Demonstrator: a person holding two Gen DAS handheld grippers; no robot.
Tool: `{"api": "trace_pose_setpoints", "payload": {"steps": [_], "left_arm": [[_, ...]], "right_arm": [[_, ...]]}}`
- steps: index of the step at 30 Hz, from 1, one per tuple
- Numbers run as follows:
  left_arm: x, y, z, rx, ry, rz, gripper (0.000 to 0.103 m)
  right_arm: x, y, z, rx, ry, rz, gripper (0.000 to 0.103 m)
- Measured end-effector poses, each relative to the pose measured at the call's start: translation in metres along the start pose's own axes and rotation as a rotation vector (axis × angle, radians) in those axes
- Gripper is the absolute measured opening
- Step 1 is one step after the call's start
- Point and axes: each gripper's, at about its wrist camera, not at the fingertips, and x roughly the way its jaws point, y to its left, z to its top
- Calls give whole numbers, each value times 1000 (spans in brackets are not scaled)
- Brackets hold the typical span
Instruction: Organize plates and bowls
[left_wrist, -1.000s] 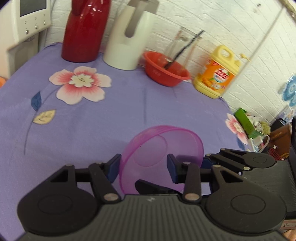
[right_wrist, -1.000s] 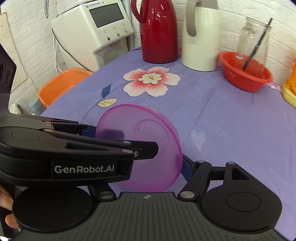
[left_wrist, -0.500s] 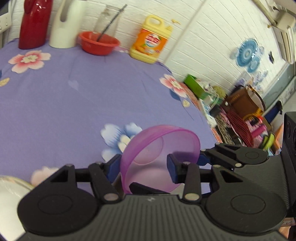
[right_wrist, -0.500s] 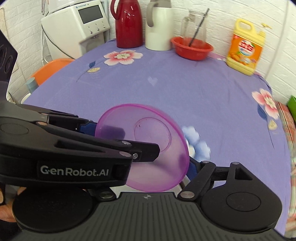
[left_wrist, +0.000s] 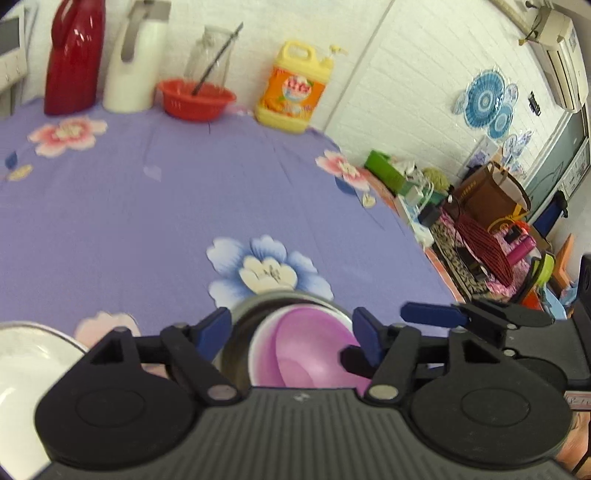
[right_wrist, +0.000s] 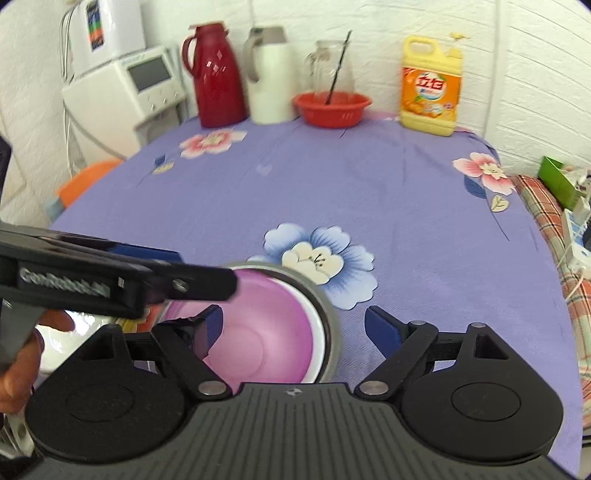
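A translucent purple bowl (left_wrist: 306, 347) (right_wrist: 266, 325) lies nested in a white bowl (right_wrist: 317, 332), which sits inside a metal bowl (right_wrist: 330, 321) near the table's front edge. My left gripper (left_wrist: 289, 330) straddles the stack; its jaws are opening and the pads stand clear of the bowl. My right gripper (right_wrist: 297, 326) is open, with its left finger over the purple bowl and its right finger outside the metal rim. One of the left fingers (right_wrist: 192, 284) crosses the right wrist view above the stack. A right finger (left_wrist: 432, 316) shows in the left wrist view.
A white dish (left_wrist: 22, 369) lies left of the stack. At the back stand a red thermos (right_wrist: 216, 77), a white jug (right_wrist: 269, 77), a red basin (right_wrist: 332, 107) and a yellow detergent bottle (right_wrist: 430, 88). The table ends at the right, by floor clutter (left_wrist: 480, 229). A hand (right_wrist: 22, 354) shows at the left.
Both grippers carried the tilted purple bowl across the table. It now lies in the bowl stack. Both sets of jaws have spread wide and let go of it.
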Motion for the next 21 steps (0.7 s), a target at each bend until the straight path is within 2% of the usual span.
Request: {"api": "trace_pose_setpoints", "payload": {"steps": [3, 6, 10, 13, 15, 18, 21], "left_arm": [[-9, 5, 1, -1, -52, 12, 72], [-8, 8, -2, 20, -62, 42, 73], [-7, 9, -8, 59, -96, 95, 73], [3, 8, -11, 82, -72, 106, 73], [11, 8, -12, 95, -47, 99, 73], [22, 11, -15, 74, -20, 91, 73], [34, 12, -18, 67, 11, 111, 73]], "right_arm": [[0, -9, -10, 59, -41, 10, 103], [4, -14, -21, 113, -68, 19, 103], [6, -18, -37, 176, -117, -14, 103], [13, -15, -42, 188, -113, -29, 103], [18, -10, -42, 151, -100, -43, 103], [25, -3, -42, 98, -88, -93, 103], [29, -3, -43, 93, -87, -105, 103]]}}
